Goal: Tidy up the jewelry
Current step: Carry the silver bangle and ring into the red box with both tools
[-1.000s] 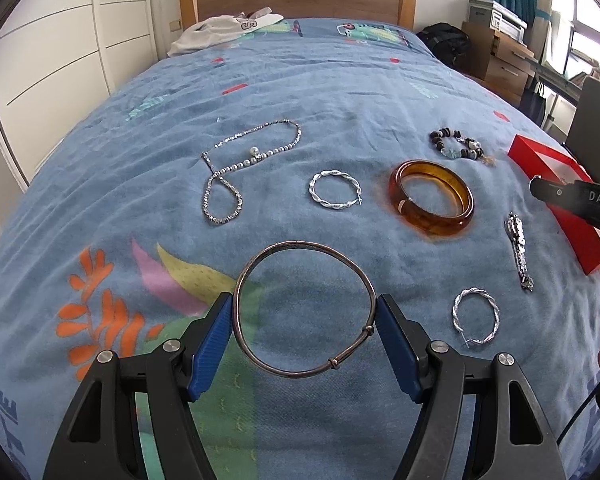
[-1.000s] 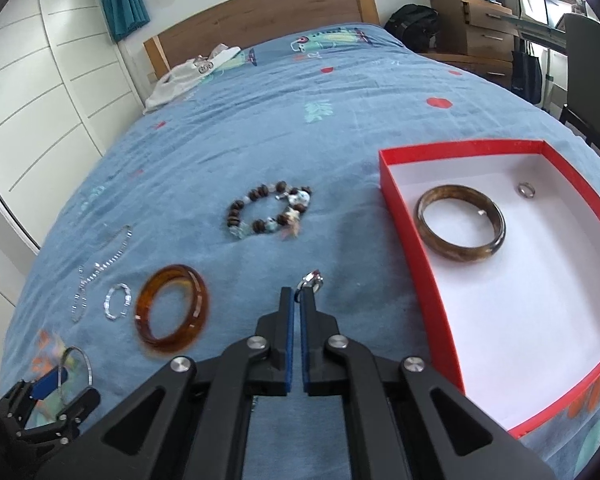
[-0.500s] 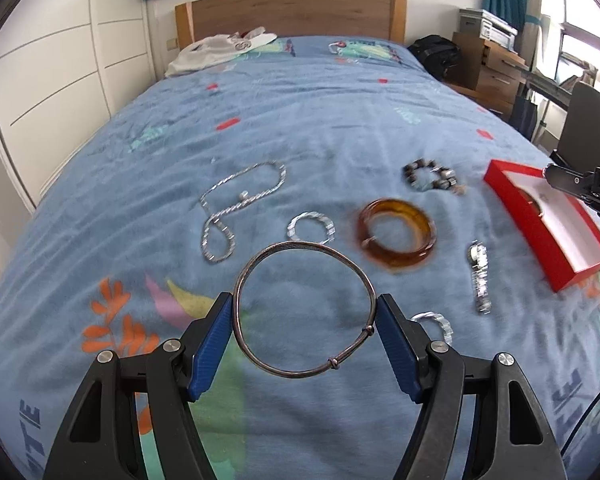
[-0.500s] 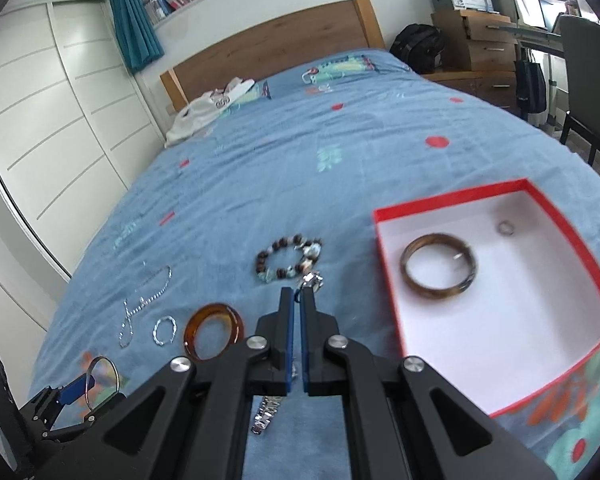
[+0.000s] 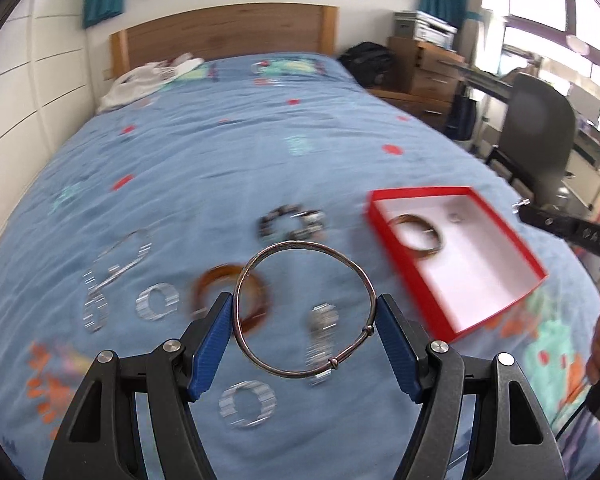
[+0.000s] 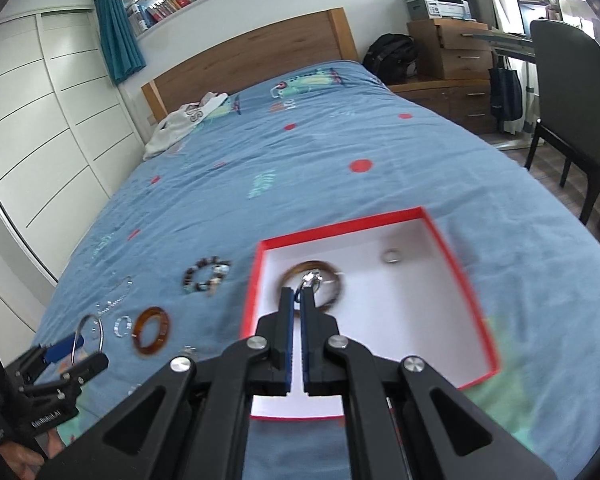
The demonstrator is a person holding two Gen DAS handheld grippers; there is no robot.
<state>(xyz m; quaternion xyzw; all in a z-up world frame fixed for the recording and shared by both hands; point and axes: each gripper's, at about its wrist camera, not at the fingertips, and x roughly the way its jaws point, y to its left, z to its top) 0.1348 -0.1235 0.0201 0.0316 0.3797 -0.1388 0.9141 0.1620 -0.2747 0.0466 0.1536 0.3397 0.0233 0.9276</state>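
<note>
My left gripper point(image 5: 304, 316) hangs above the blue bedspread, its blue pads shut on a thin metal bangle point(image 5: 300, 243). Below it lie an amber bangle point(image 5: 216, 280), a beaded bracelet point(image 5: 292, 222), a silver necklace point(image 5: 116, 268), two twisted silver hoops point(image 5: 156, 300) and a link bracelet point(image 5: 320, 332). My right gripper point(image 6: 298, 294) is shut on a small silver piece point(image 6: 310, 278) and hovers over the red box point(image 6: 252, 280). A brown bangle point(image 6: 336, 280) and a small ring point(image 6: 392, 256) lie in the box. In the left wrist view the red box point(image 5: 404, 276) sits to the right.
A white garment point(image 6: 180, 124) lies by the wooden headboard. White wardrobe doors point(image 6: 40, 140) run along the bed's left side. A grey chair point(image 6: 572, 80), a wooden dresser point(image 6: 448, 52) and a black backpack point(image 6: 392, 56) stand to the right.
Both grippers have risen and travelled right towards the red box. The right one now hovers over the box with the silver piece. The left still grips the thin bangle.
</note>
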